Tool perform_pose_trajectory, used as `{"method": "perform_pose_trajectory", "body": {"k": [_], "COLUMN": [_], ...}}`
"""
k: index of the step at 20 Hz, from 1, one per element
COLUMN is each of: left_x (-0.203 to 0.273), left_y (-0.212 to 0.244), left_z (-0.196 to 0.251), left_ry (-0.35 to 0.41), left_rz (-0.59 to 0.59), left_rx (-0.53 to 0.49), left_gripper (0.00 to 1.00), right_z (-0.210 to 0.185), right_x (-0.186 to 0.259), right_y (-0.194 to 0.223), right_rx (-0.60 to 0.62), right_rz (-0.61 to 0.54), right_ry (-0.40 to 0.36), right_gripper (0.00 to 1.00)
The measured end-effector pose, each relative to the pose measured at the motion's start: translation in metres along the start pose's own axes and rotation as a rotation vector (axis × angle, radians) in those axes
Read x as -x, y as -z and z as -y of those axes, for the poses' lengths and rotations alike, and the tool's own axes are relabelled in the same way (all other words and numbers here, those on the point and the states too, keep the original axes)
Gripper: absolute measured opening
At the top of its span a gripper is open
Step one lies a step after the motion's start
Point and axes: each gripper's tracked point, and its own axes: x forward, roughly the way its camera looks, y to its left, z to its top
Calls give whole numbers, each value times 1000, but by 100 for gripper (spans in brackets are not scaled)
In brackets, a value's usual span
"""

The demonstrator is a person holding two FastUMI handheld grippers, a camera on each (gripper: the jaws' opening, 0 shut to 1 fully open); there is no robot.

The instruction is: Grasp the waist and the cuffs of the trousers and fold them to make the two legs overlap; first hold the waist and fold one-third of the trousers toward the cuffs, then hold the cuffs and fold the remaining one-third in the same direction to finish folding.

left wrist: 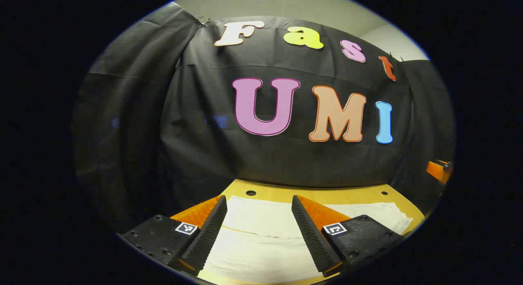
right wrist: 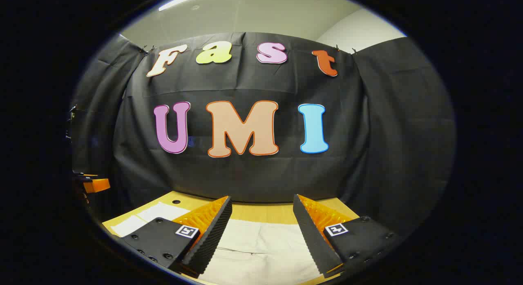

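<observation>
Left hand-held gripper [left wrist: 259,219]: fingers spread wide, nothing between them, held above pale trousers [left wrist: 261,240] lying flat on the wooden bench [left wrist: 310,192]. Cloth stretching off to the right in the left gripper view, with a crease line across it between the fingers. Right hand-held gripper [right wrist: 262,221]: likewise gaping, gripping nothing, poised over the same trousers [right wrist: 261,248], whose fabric lies under and between both fingers; more of the cloth at the far left of the right gripper view. Bench [right wrist: 261,211] bare along its back edge, against the black cloth wall [right wrist: 261,170]
</observation>
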Motion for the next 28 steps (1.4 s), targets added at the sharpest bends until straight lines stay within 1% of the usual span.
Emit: {"method": "perform_pose_trajectory", "body": {"k": [5,6,9,13,17,20,25,28], "left_x": [-3,-3,-2,3,7,9,11,8], "left_y": [1,2,6,11,17,18,24,37], "left_z": [10,12,14,20,22,24,19,14], "left_ry": [3,3,-1,3,-8,-7,-23,-11], "left_rz": [5,-1,-6,-17,-26,-30,-34,-50], "left_rx": [14,17,12,12,-3,3,5,4], "left_gripper": [95,94,95,95,95,95,95,95], "right_z": [-3,-2,3,11,17,19,31,32], "right_x": [-8,-8,-7,-6,-2,0,2,1], "right_y": [-1,-2,2,6,11,15,27,33], "right_rx": [18,17,18,16,11,0,26,24], "right_rz": [-1,-1,-5,-17,-18,-28,-59,-77], "right_ry": [-33,-34,-30,-23,-17,-26,-26,-30], "right_gripper": [96,96,96,96,96,96,96,96]}}
